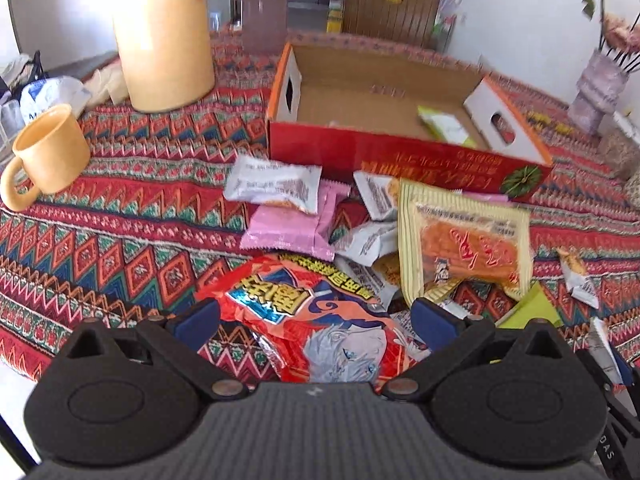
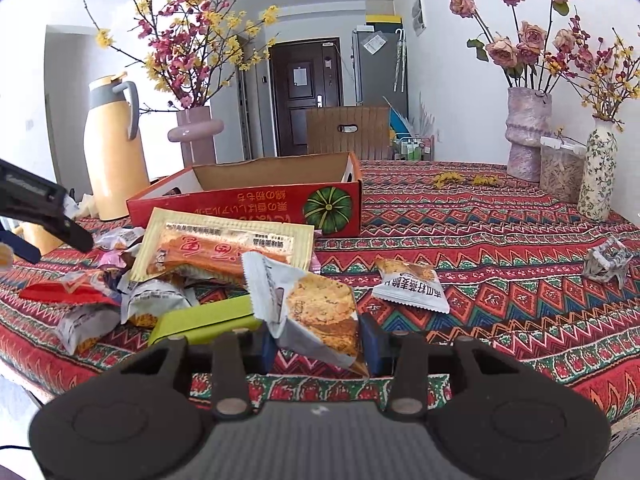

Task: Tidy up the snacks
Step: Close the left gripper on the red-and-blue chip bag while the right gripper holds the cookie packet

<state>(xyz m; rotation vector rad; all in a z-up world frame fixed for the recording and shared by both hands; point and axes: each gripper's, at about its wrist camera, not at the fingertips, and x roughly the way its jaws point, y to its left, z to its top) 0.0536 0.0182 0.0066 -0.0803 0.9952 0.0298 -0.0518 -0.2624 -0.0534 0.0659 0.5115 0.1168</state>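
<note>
Through the left wrist camera we see our left gripper (image 1: 316, 322) spread wide, its blue pads on either side of a red cartoon snack bag (image 1: 316, 316) that lies on the patterned tablecloth (image 1: 120, 240); the pads do not appear to press it. Beyond the bag sits the heap of snacks: a pink packet (image 1: 292, 228) under a white biscuit packet (image 1: 274, 184), and to the right a striped packet with orange filling (image 1: 468, 248). Behind the heap stands the open red cardboard box (image 1: 400, 152), with a green-and-white packet (image 1: 446, 126) inside near its right end. A yellow mug (image 1: 48, 156) and a yellow thermos (image 1: 164, 40) stand to the left.

Through the right wrist camera our right gripper (image 2: 320, 346) is closed on a white biscuit pack (image 2: 316, 312), held tilted just above the table edge. A green packet (image 2: 208, 322) lies just beside it on the left, and another biscuit packet (image 2: 412, 284) rests alone to the right. The striped packet (image 2: 228, 248) leans before the red box (image 2: 256, 206). Two vases of flowers (image 2: 528, 132) stand at far right.
</note>
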